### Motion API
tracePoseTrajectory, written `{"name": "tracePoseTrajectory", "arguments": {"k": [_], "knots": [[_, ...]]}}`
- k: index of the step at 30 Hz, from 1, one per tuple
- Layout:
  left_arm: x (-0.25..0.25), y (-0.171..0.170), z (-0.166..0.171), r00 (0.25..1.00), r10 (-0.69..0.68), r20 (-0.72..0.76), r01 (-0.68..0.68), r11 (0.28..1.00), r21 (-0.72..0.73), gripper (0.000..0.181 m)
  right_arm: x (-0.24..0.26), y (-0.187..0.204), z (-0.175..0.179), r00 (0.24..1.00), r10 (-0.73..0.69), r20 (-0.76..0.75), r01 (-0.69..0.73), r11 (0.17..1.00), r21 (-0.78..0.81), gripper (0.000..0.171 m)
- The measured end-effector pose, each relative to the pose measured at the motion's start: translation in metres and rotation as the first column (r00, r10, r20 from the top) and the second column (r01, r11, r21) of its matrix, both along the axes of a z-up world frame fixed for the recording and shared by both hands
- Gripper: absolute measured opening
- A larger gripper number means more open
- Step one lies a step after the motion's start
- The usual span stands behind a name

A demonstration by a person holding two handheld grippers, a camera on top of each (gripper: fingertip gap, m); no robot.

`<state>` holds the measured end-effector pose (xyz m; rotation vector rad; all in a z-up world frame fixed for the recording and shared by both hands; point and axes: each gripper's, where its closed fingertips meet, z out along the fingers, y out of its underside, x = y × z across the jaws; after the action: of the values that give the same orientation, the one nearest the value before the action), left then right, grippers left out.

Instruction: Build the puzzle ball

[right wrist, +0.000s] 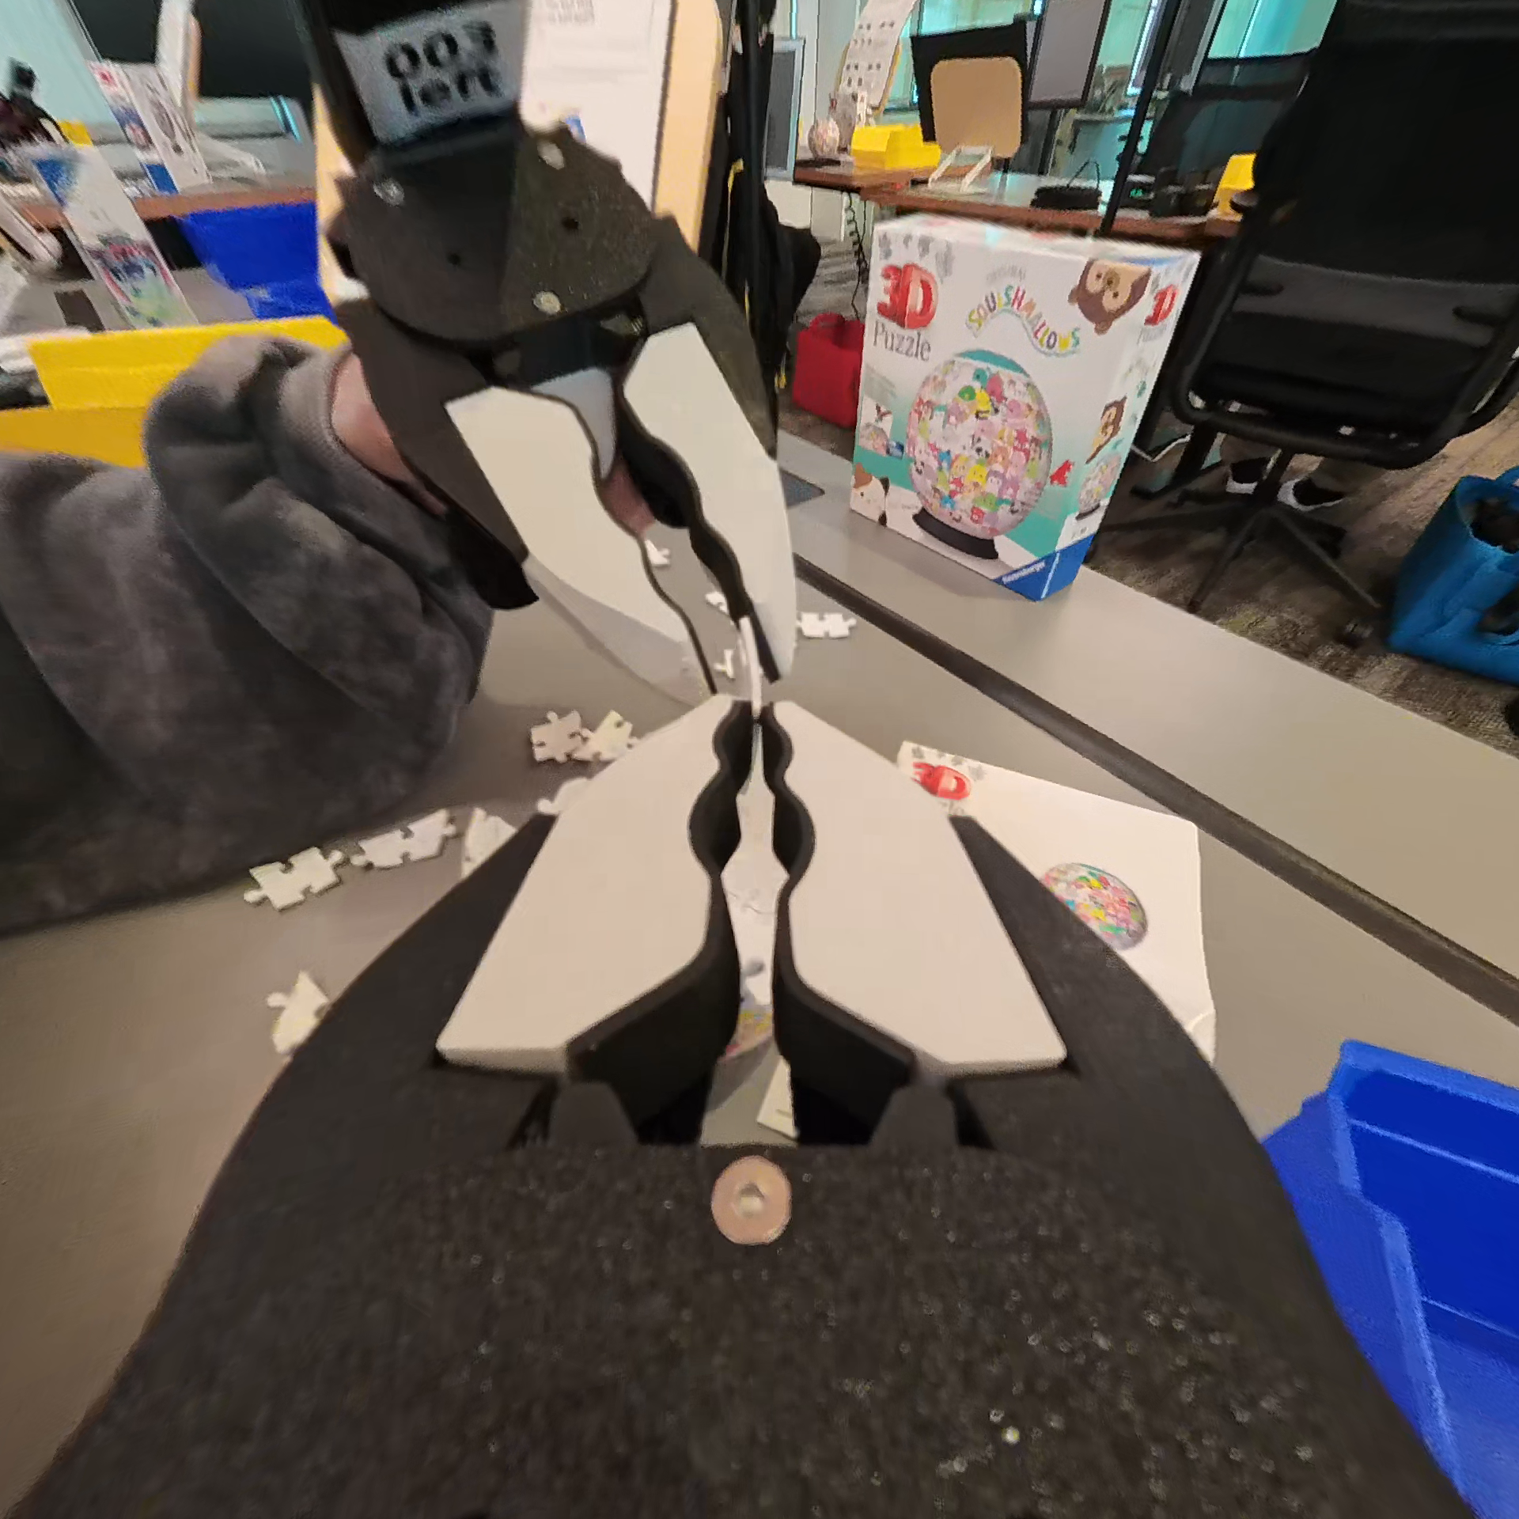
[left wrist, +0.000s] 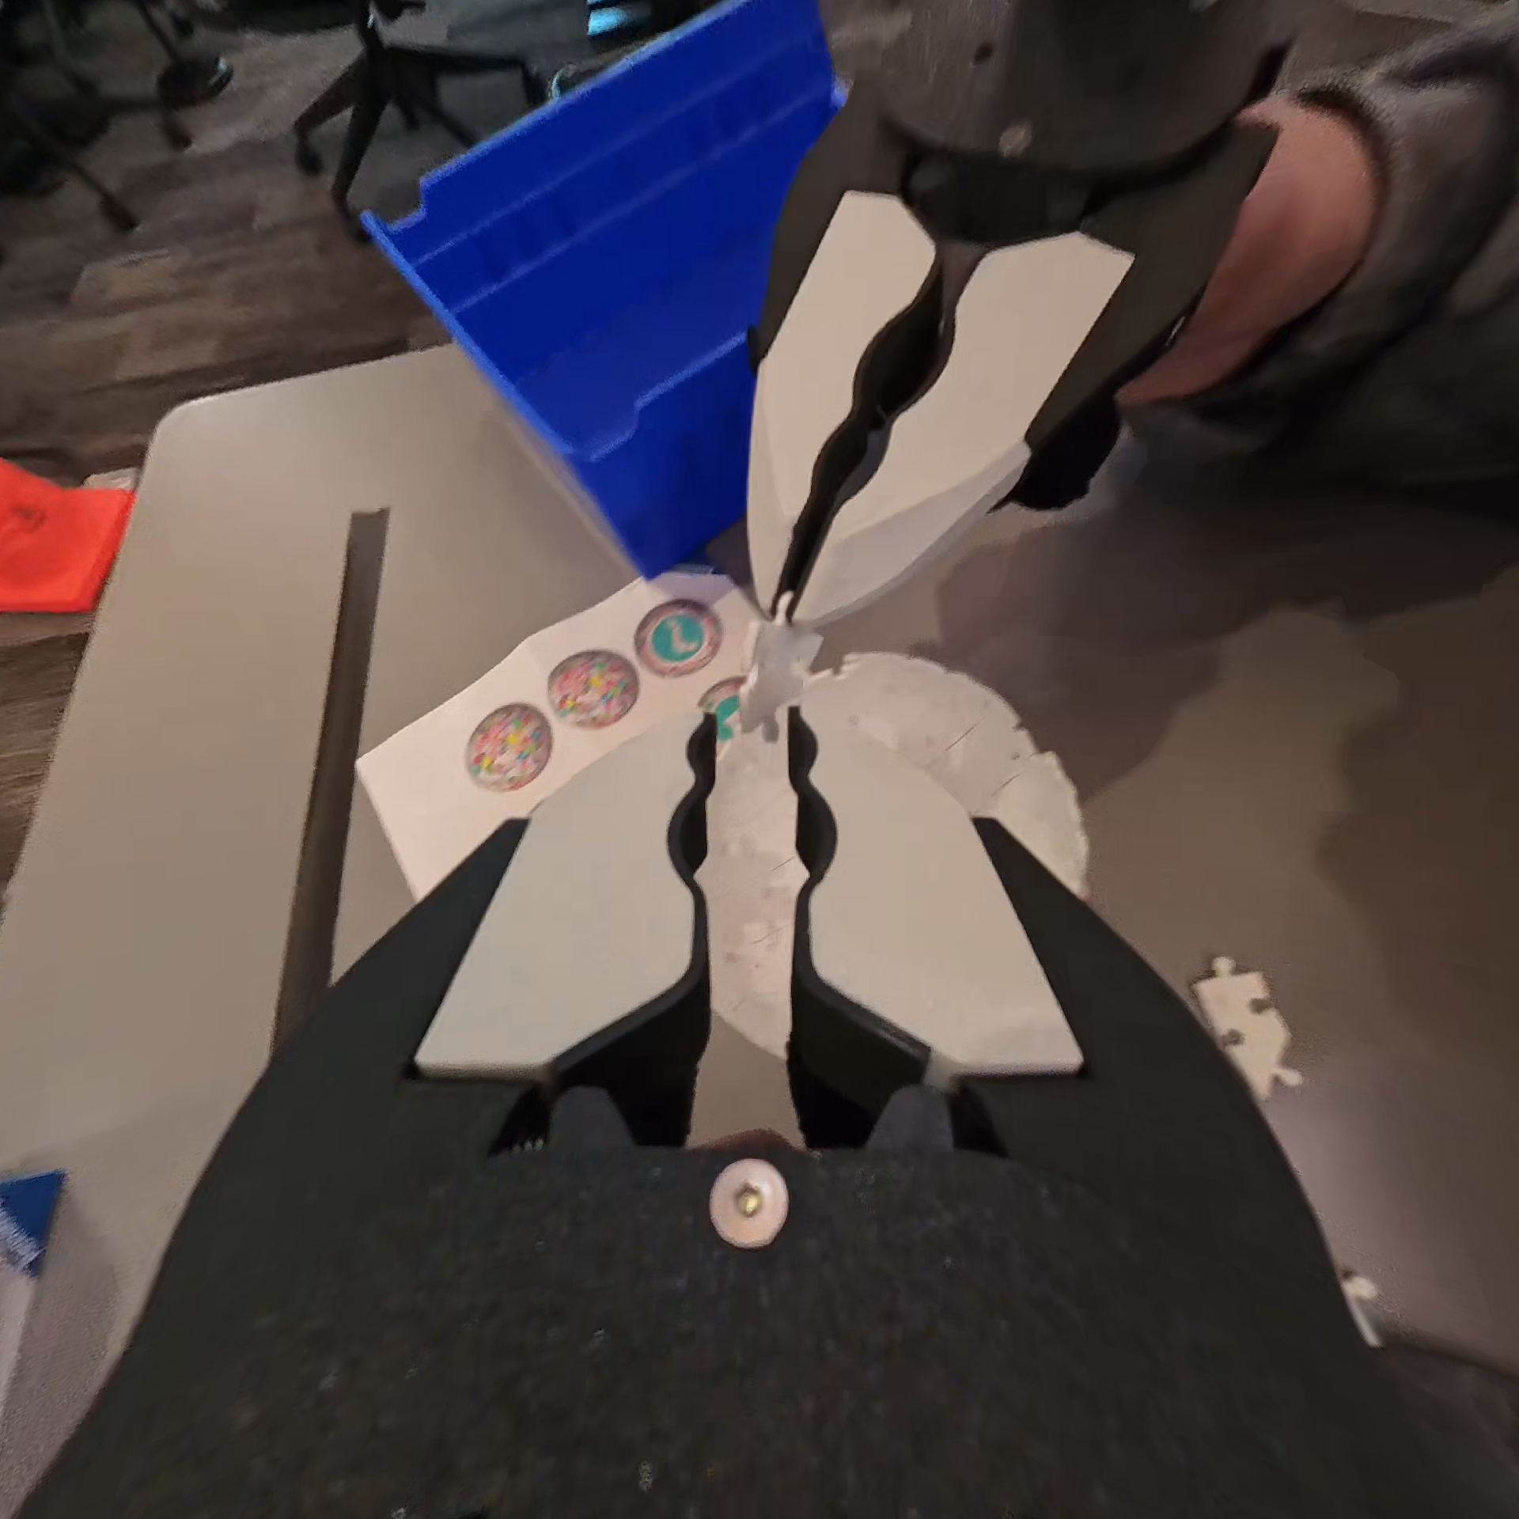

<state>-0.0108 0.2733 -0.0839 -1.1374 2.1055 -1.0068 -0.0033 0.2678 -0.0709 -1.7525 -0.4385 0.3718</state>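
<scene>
A curved grey shell of joined puzzle pieces point(left wrist: 945, 740) stands on edge, a single piece point(left wrist: 777, 670) meeting its rim

it looked like an open office: black swivel chairs point(right wrist: 1348, 329) stood on carpet, long grey desks point(right wrist: 1151, 657) ran in rows, and monitors point(right wrist: 1068, 49) and yellow bins point(right wrist: 892, 148) sat behind.

Bench point(right wrist: 1110, 657): grey laminate top, split by a dark seam. Blue plastic storage bin point(left wrist: 608, 312): open, standing on the bench beside a white printed sheet point(left wrist: 427, 789). Black office chair point(right wrist: 1356, 271): on the floor beyond the bench. Yellow plastic bin point(right wrist: 123, 370): behind a grey fleece sleeve point(right wrist: 205, 575).
</scene>
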Motion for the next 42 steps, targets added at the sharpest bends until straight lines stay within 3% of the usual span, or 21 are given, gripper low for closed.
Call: {"name": "tracePoseTrajectory", "arguments": {"k": [3,6,11,14,21,31,35,39,42], "knots": [[-0.004,-0.008,0.006,0.999,-0.042,0.000,0.042,0.993,-0.114,0.012,-0.006,-0.005,0.006,1.000,0.005,-0.023,-0.004,1.000,0.012,0.002],[-0.010,-0.013,0.003,0.997,-0.076,-0.015,0.073,0.988,-0.140,0.002,-0.011,-0.008,0.004,1.000,0.005,0.014,-0.006,1.000,0.007,0.002],[-0.012,-0.009,-0.007,0.997,-0.062,-0.047,0.056,0.992,-0.114,0.002,-0.010,-0.009,0.005,0.943,0.040,0.331,-0.033,0.999,-0.027,0.010],[-0.012,-0.011,-0.005,0.996,-0.075,-0.040,0.069,0.988,-0.139,0.002,-0.012,-0.008,0.011,0.908,0.111,0.403,-0.085,0.993,-0.082,0.010],[-0.015,-0.016,0.002,0.994,-0.109,-0.015,0.105,0.981,-0.163,0.002,-0.021,-0.005,0.012,0.874,0.224,0.431,-0.170,0.972,-0.161,0.008],[-0.011,-0.011,-0.001,0.996,-0.091,-0.012,0.088,0.983,-0.163,0.002,-0.017,-0.002,0.008,0.843,0.252,0.476,-0.171,0.963,-0.207,0.002],[-0.012,0.024,-0.002,1.000,0.005,-0.016,-0.007,0.991,-0.132,0.023,-0.001,0.007,-0.004,0.819,0.241,0.520,-0.107,0.956,-0.273,0.002],[-0.001,0.080,-0.020,0.984,0.175,-0.042,-0.180,0.966,-0.186,0.000,0.013,0.020,-0.039,0.763,0.261,0.592,-0.014,0.922,-0.388,0.001],[0.012,0.096,-0.046,0.976,0.191,-0.105,-0.212,0.945,-0.251,0.000,0.015,0.031,-0.056,0.738,0.275,0.616,0.032,0.898,-0.439,0.001]]}}
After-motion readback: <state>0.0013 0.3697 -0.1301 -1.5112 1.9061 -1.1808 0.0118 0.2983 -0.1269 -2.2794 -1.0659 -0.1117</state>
